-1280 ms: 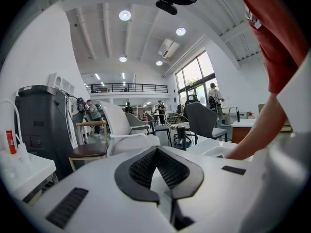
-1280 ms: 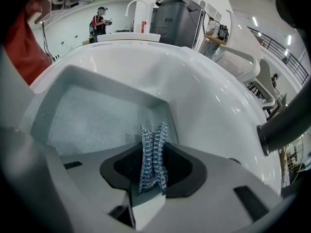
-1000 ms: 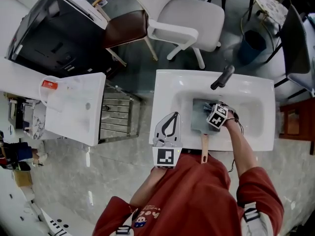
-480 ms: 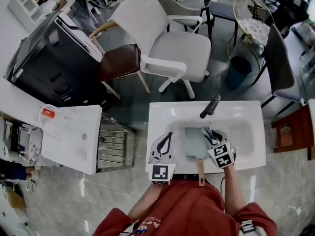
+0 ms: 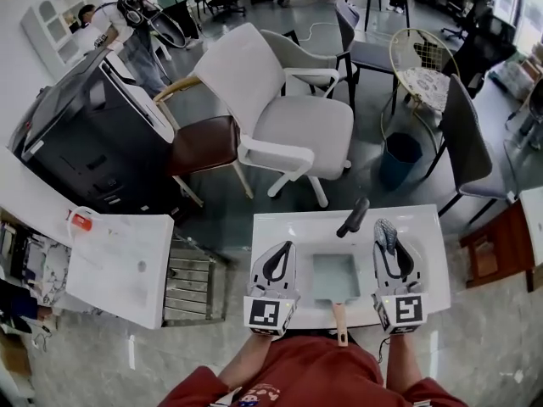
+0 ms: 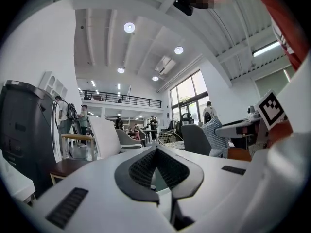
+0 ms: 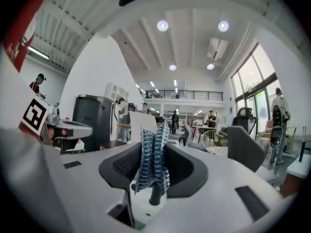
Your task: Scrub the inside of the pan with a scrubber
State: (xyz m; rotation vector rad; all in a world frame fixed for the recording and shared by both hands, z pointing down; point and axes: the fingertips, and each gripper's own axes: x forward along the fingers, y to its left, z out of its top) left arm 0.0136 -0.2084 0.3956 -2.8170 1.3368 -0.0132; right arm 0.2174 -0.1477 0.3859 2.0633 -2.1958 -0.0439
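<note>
Grey tiled floor filled the head view, with a white chair [image 5: 284, 117] and a brown-seated chair [image 5: 204, 142] in the upper middle, a black cabinet [image 5: 85, 134] at the upper left and a blue bin [image 5: 399, 158] at the right. A white sink [image 5: 276, 227] sat in the lower middle of the frame, with a black faucet [image 5: 354, 217] at its far rim.

The pan [image 5: 333, 276], square and grey-green, lay in the basin just below the faucet. Its wooden handle [image 5: 339, 320] pointed down the frame across the sink's near rim, toward the person's red top [image 5: 314, 371].

The left gripper [image 5: 281, 259] was at the left of the pan, over the sink's left rim. In the left gripper view its jaws [image 6: 156, 152] met at the tips, with only the leaf-shaped hollow of the pads between them and nothing gripped.

The right gripper [image 5: 385, 236] was at the right of the pan, over the right part of the basin. Its jaws were closed on the scrubber [image 5: 383, 227], which stuck out past the tips, right of the faucet and apart from the pan. In the right gripper view the gripper [image 7: 153, 147] pinched the blue-grey mesh scrubber [image 7: 151, 161] upright between its dark pads, folded into two layers.

A white counter [image 5: 119, 265] stood at the left of the head view, well apart from the sink.
</note>
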